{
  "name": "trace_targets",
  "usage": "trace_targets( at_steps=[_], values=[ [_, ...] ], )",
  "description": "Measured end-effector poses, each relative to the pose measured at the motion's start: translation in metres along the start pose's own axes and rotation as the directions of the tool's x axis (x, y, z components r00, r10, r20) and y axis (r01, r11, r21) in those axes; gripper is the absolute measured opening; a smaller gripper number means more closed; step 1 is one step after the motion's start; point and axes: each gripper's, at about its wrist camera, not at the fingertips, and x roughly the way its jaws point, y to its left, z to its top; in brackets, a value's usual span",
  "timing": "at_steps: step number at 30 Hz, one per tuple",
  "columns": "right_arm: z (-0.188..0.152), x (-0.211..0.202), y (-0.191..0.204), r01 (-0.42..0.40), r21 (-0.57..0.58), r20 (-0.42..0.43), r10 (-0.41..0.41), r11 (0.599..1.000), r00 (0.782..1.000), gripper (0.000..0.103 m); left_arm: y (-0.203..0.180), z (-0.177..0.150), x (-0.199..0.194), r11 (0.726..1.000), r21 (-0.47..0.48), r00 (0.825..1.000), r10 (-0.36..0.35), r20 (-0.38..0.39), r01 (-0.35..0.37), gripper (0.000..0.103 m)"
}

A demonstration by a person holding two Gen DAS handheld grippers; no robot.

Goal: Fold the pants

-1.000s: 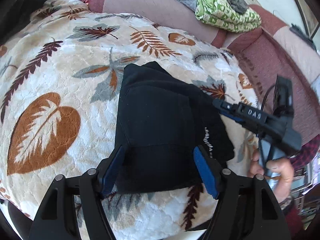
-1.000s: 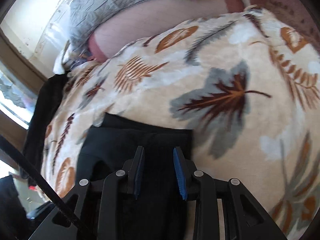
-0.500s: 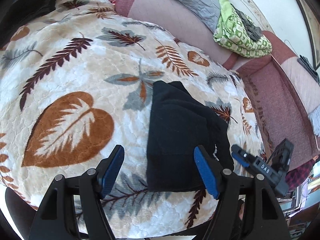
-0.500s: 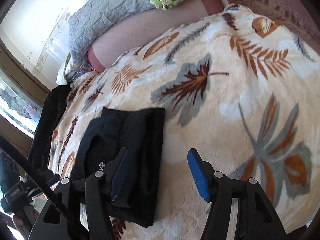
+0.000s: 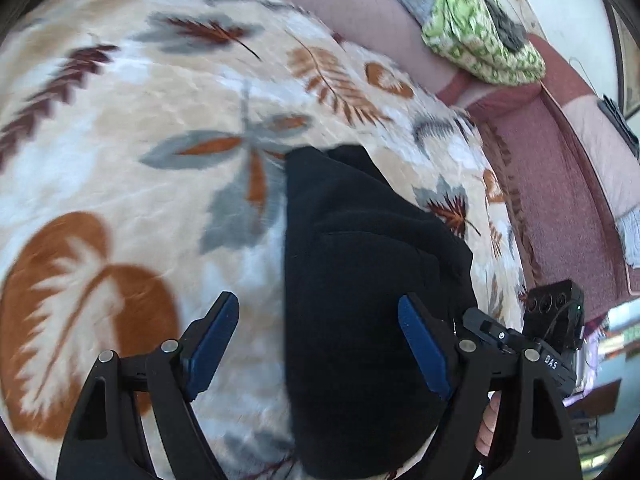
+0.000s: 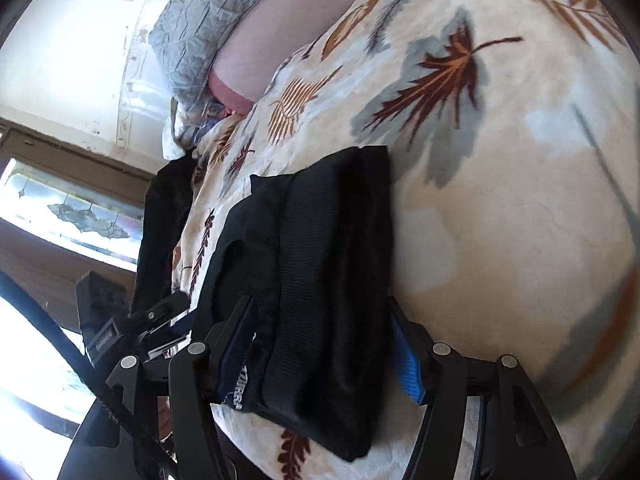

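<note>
The black pants [image 5: 360, 288] lie folded into a compact bundle on a leaf-patterned blanket [image 5: 120, 128]. My left gripper [image 5: 318, 344] hovers low over the bundle's near end and its jaws are opening. The bundle's left edge lies between the blue pads, and the right pad [image 5: 420, 352] is over the cloth. My right gripper [image 6: 322, 348] comes from the other side, jaws opening. It straddles the pants [image 6: 320, 260], a finger along each side, and no pad visibly presses. Each gripper shows in the other's view: the right gripper [image 5: 512, 344], the left gripper [image 6: 136, 328].
A folded green patterned cloth [image 5: 480, 36] and a grey quilted cover [image 6: 200, 24] rest on the pink couch back [image 5: 560, 208]. Another black garment [image 6: 160, 220] hangs at the blanket's far edge by a window [image 6: 80, 208]. A hand [image 5: 486, 428] shows under the right gripper.
The right gripper's jaws went from narrow on the pants' edge to wide, and now straddle the bundle. The left gripper drew back, then came closer and lower over the pants, jaws wider.
</note>
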Motion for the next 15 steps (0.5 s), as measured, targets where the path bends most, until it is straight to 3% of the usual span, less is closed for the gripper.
trace_targets(
  at_steps=[3,4,5,7,8,9,15],
  values=[
    [0.005,0.012,0.008,0.0,-0.018,0.003,0.0,1.0,1.0,0.075,-0.002,0.014,0.018,0.999,-0.005,0.999,-0.042,0.011,0.042,0.09],
    [0.006,0.016,0.012,0.007,-0.029,0.005,-0.007,1.0,1.0,0.075,-0.005,0.018,0.019,0.999,-0.012,0.999,-0.039,0.007,0.039,0.09],
    [0.006,0.02,0.016,0.013,-0.046,0.003,-0.012,0.999,1.0,0.075,-0.01,0.02,0.021,0.999,-0.01,0.999,-0.04,-0.004,0.04,0.082],
    [0.007,0.032,0.028,0.034,-0.082,-0.012,-0.035,0.996,0.999,0.067,-0.023,0.017,0.019,0.999,0.022,0.999,-0.044,-0.02,0.045,0.061],
    [0.007,0.037,0.031,0.028,-0.084,-0.03,-0.03,0.996,0.999,0.047,-0.029,0.016,0.015,0.998,0.051,1.0,-0.025,-0.005,0.025,0.056],
    [0.008,0.039,0.035,0.011,-0.079,-0.049,-0.015,0.997,0.999,0.035,-0.035,0.013,0.009,0.996,0.083,1.0,-0.018,0.011,0.017,0.053],
    [0.025,0.031,0.064,0.001,-0.146,-0.028,-0.005,0.989,1.0,0.034,-0.041,0.04,-0.013,0.995,0.09,0.996,-0.047,0.074,0.04,0.05]
  ],
)
